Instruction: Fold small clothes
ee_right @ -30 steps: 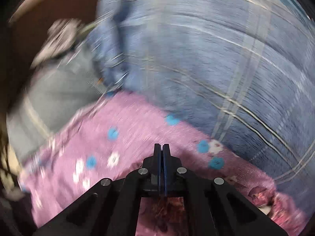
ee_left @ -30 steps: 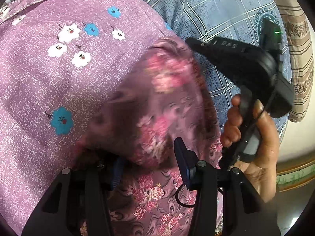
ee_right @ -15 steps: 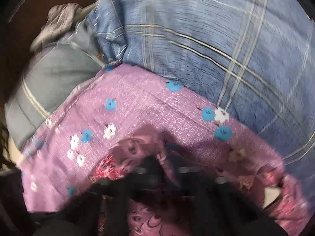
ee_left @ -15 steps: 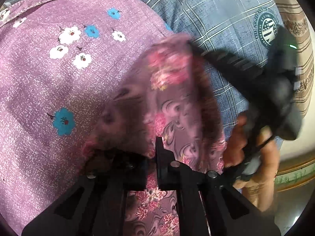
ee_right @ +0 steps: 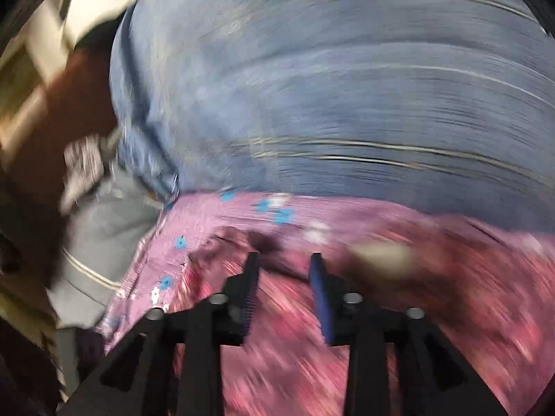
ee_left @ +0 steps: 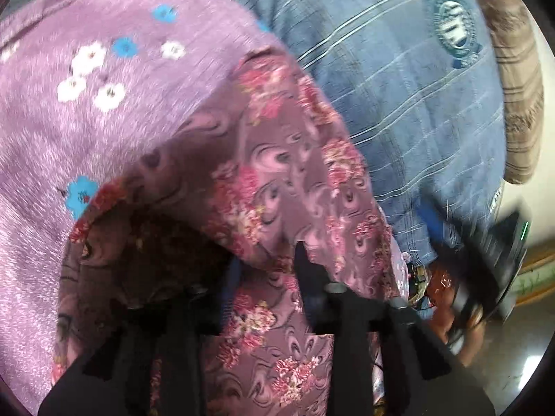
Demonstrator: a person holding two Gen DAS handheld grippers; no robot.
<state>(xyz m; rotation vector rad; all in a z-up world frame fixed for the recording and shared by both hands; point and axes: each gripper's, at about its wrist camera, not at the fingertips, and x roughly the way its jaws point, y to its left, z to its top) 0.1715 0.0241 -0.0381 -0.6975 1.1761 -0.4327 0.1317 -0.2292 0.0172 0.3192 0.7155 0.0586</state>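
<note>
A small mauve garment with pink flowers lies folded over on a lilac cloth with blue and white flowers. My left gripper is open, its fingers apart, and a fold of the garment drapes over the left finger and down between the two. My right gripper is open and empty just above the same garment, in a blurred view. The right gripper and the hand holding it also show at the lower right of the left wrist view.
A blue checked sheet covers the bed behind the clothes. A brown striped pillow lies at the far right. A grey folded garment lies at the left of the right wrist view. Floor shows at the bed's right edge.
My right gripper has let go of the garment, opened and drawn back to the right. My left gripper closed half a second ago and has opened again. The garment's flap has dropped over it.
</note>
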